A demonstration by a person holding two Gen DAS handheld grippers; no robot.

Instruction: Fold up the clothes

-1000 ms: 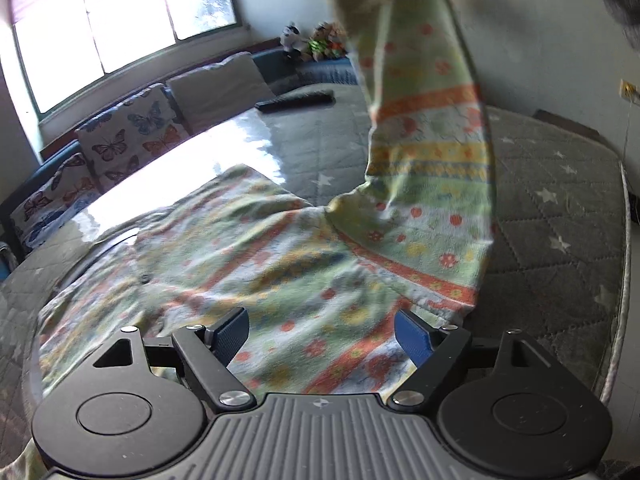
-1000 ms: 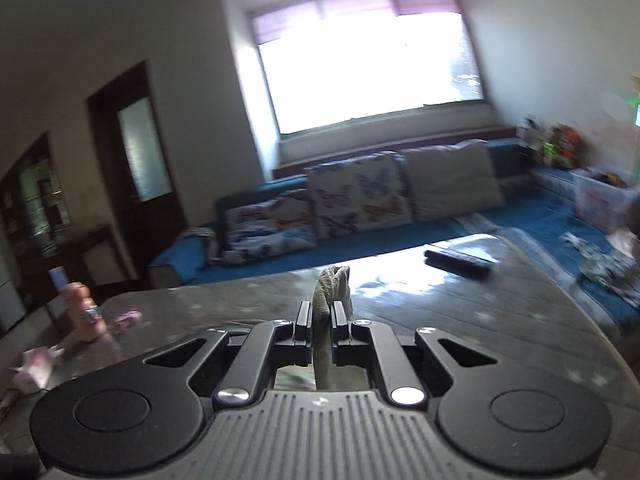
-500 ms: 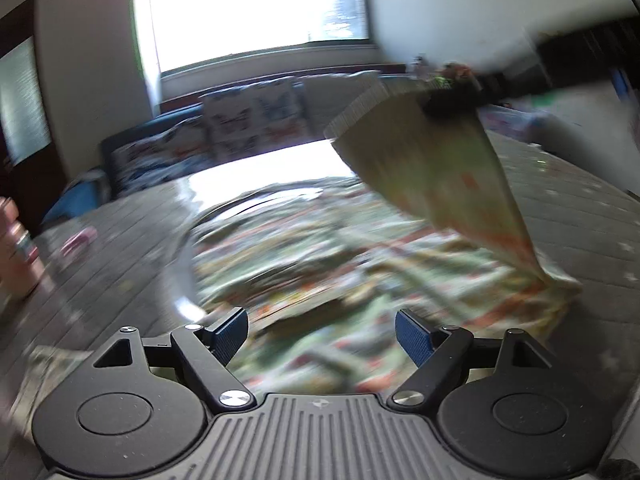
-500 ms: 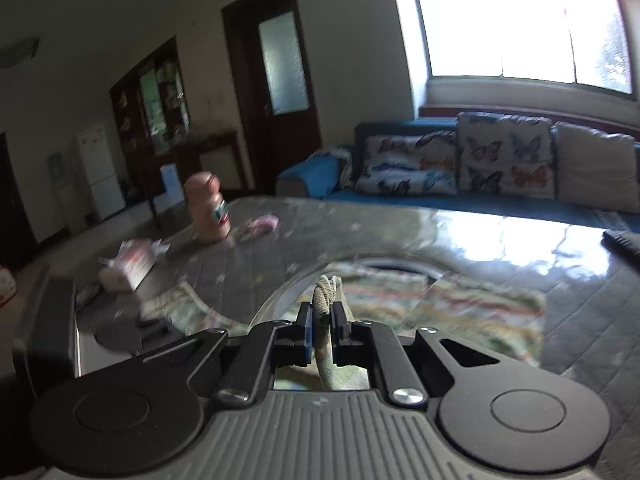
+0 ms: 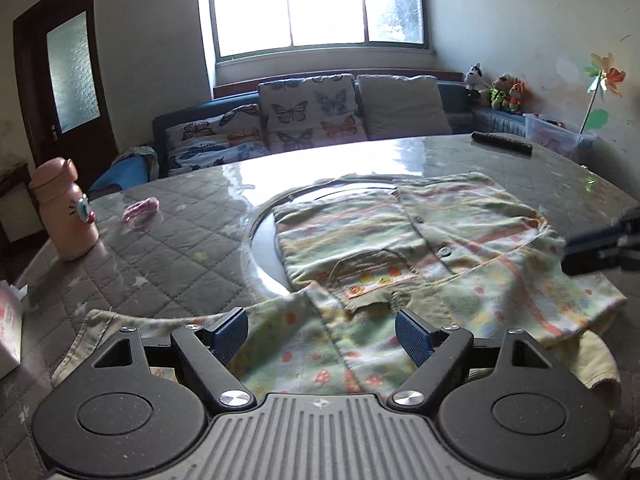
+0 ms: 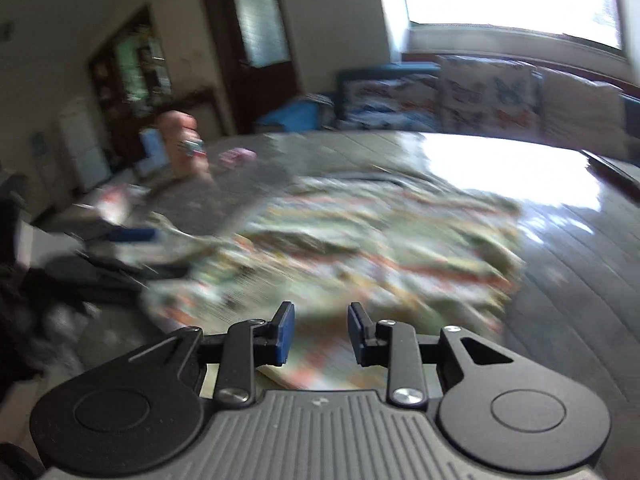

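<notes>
A pale green patterned shirt [image 5: 404, 248] with orange stripes and small buttons lies spread on the round quilted table [image 5: 168, 264]. One sleeve lies folded across its near side. My left gripper [image 5: 322, 330] is open and empty, low over the shirt's near edge. My right gripper [image 6: 319, 334] is open and empty, just above the shirt [image 6: 360, 240], which is motion-blurred in the right wrist view. The right gripper also shows in the left wrist view [image 5: 600, 244] at the shirt's right edge.
A pink bottle [image 5: 66, 210] stands at the table's left, a small pink item [image 5: 140, 208] beside it. A black remote [image 5: 502, 143] lies at the far right. A white packet [image 5: 8, 328] sits at the left edge. A sofa with butterfly cushions [image 5: 304, 120] is behind.
My right gripper held the sleeve raised, carried it down across the shirt and opened, letting it go. The sleeve now lies flat. My left gripper stayed open and swung to face the window.
</notes>
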